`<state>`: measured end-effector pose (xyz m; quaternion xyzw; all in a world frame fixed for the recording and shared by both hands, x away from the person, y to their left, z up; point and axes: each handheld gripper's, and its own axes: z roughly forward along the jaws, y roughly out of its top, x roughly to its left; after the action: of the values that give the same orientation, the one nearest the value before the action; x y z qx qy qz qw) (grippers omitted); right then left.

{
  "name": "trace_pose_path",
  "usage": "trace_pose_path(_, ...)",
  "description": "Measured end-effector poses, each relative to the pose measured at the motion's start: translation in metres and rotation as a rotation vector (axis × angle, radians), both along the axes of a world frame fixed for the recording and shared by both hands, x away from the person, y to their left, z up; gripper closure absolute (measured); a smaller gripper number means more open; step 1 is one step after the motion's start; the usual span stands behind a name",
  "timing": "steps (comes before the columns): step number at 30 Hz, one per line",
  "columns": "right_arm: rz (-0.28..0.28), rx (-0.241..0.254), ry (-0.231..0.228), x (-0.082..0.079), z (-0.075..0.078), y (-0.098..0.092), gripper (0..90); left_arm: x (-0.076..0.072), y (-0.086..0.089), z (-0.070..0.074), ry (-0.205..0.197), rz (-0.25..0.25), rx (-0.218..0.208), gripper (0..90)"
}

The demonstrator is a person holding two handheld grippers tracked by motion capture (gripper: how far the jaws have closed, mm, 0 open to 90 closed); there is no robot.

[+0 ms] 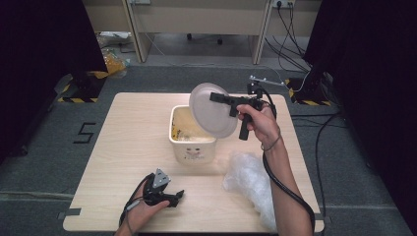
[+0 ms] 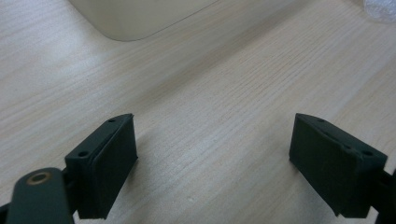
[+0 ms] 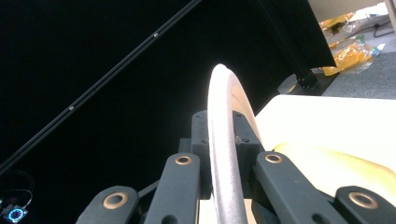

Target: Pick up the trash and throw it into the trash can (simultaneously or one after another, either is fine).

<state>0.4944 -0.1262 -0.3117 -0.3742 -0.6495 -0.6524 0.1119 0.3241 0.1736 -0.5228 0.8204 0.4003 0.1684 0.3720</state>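
Observation:
A cream square tub (image 1: 192,142) stands in the middle of the table (image 1: 128,147), with yellowish contents inside. Above its right rim a round white lid (image 1: 210,118) hangs tilted, and my right gripper (image 1: 216,97) is shut on the lid's upper edge. In the right gripper view the lid (image 3: 224,140) runs edge-on between the jaws of my right gripper (image 3: 223,135). Near the table's front edge my left gripper (image 1: 174,196) rests low with its jaws apart. In the left gripper view, bare wood lies between the pads of the left gripper (image 2: 215,154), and the tub (image 2: 135,18) stands farther ahead.
A crumpled clear plastic wrap (image 1: 251,184) lies on the table's front right, also seen as plastic wrap (image 2: 380,9) at a corner. Black curtains flank the table. Cables (image 1: 290,34) and desk legs stand on the floor beyond the far edge.

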Motion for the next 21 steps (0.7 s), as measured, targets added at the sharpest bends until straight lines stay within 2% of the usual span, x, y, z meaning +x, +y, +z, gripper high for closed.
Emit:
trace_pose_path(9,-0.007,-0.012,0.027,0.019,-0.007,0.019,83.7,0.0,0.0,0.0,0.002,-0.001,-0.001,14.3)
trace_pose_path(21,-0.028,-0.035,0.086,0.033,-0.029,0.03,83.6,0.0,0.0,0.0,0.0,0.0,-0.002,14.3)
